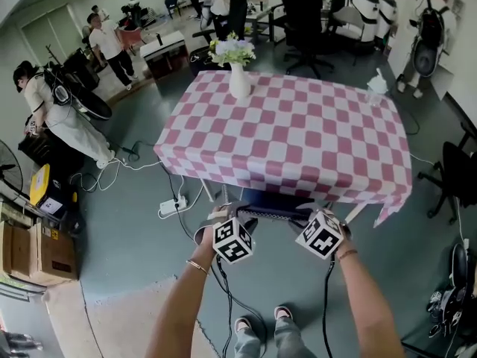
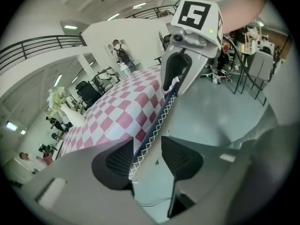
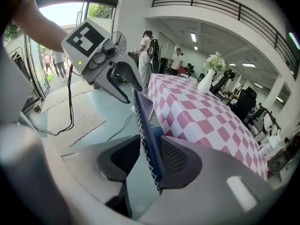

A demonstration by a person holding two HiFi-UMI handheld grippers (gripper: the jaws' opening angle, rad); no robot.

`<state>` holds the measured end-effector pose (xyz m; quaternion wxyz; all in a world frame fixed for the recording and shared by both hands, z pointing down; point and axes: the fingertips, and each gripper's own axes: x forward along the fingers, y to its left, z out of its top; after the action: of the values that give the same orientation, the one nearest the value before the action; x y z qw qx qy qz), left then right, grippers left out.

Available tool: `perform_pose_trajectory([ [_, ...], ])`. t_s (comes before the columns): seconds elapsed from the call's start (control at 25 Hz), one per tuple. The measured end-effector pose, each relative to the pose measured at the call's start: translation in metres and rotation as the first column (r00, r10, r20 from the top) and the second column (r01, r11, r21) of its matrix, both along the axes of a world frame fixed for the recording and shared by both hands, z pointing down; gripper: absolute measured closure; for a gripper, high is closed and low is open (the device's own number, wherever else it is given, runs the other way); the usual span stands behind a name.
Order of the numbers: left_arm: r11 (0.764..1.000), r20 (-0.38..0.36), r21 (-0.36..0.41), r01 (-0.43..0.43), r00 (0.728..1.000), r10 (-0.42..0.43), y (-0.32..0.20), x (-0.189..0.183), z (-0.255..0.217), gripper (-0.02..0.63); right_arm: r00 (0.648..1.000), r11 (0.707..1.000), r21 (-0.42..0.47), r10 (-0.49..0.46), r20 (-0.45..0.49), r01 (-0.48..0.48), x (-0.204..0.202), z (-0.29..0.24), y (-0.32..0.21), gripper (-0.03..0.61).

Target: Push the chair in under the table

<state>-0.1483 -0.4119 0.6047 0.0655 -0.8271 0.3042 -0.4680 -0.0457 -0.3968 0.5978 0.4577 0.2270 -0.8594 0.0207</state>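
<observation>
The table wears a pink-and-white checked cloth, and a white vase of flowers stands near its far edge. The dark blue chair back stands at the table's near edge, its seat hidden beneath the cloth. My left gripper is at the back's left end, my right gripper at its right end. In the left gripper view the jaws stand wide, with the stitched chair edge running between them untouched. In the right gripper view the chair back leans on one pad of my right gripper, clear of the other.
A power strip and cables lie on the floor left of the chair. Cardboard boxes sit at the far left, and a black office chair at the right. People stand behind and left of the table. My own feet are behind the chair.
</observation>
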Motion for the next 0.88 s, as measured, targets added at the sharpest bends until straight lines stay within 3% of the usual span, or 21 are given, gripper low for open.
perform_pose_trajectory([
  [0.12,0.997,-0.133,0.001,0.076,0.988,-0.076,0.014,-0.004,-0.022,0.425,0.987,0.997,-0.002,0.074,0.139,-0.075,-0.001,-0.027,0.004,0.462],
  [0.28,0.990,-0.272,0.004,0.143,0.953,-0.136,0.038,-0.007,-0.049,0.425,0.930,0.977,0.015,0.197,0.312,-0.212,0.007,-0.067,0.013,0.463],
  [0.48,0.975,-0.454,0.034,0.222,0.872,-0.183,0.061,-0.005,-0.100,0.426,0.833,0.922,0.078,0.303,0.463,-0.380,0.019,-0.115,0.038,0.463],
  [0.6,0.959,-0.539,0.047,0.279,0.816,-0.211,0.079,-0.008,-0.138,0.446,0.757,0.861,0.106,0.371,0.538,-0.498,0.030,-0.143,0.058,0.463],
  [0.72,0.928,-0.637,0.049,0.368,0.728,-0.255,0.096,-0.018,-0.170,0.458,0.643,0.773,0.106,0.433,0.631,-0.625,0.048,-0.175,0.078,0.463],
  [0.88,0.840,-0.726,0.059,0.540,0.600,-0.335,0.116,-0.050,-0.203,0.485,0.515,0.657,0.112,0.460,0.723,-0.745,0.077,-0.218,0.110,0.465],
])
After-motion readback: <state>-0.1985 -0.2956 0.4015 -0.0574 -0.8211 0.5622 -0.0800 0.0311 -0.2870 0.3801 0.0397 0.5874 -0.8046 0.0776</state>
